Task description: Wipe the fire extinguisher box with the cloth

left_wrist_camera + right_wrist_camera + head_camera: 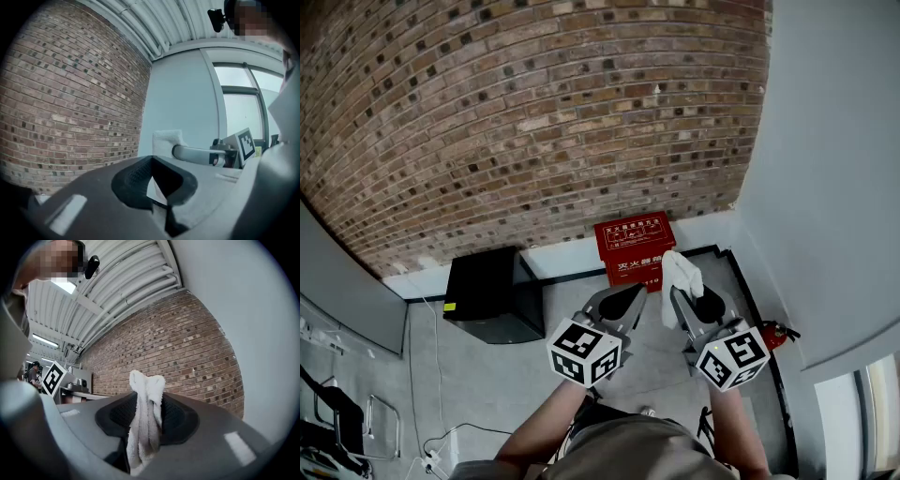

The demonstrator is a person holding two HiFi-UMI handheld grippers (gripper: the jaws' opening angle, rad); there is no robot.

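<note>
Right claw [147, 399] is clamped on the cloth [146, 427]; left claw [151, 161] appears pressed together, empty. Loosely bunched, it could be dragged free against the fire extinguisher box [633, 246].

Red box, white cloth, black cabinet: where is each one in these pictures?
red box [630, 234]: head view, on its top face.
cloth [146, 413]: right gripper view, on its bunched middle.
black cabinet [486, 286]: head view, on its top.
</note>
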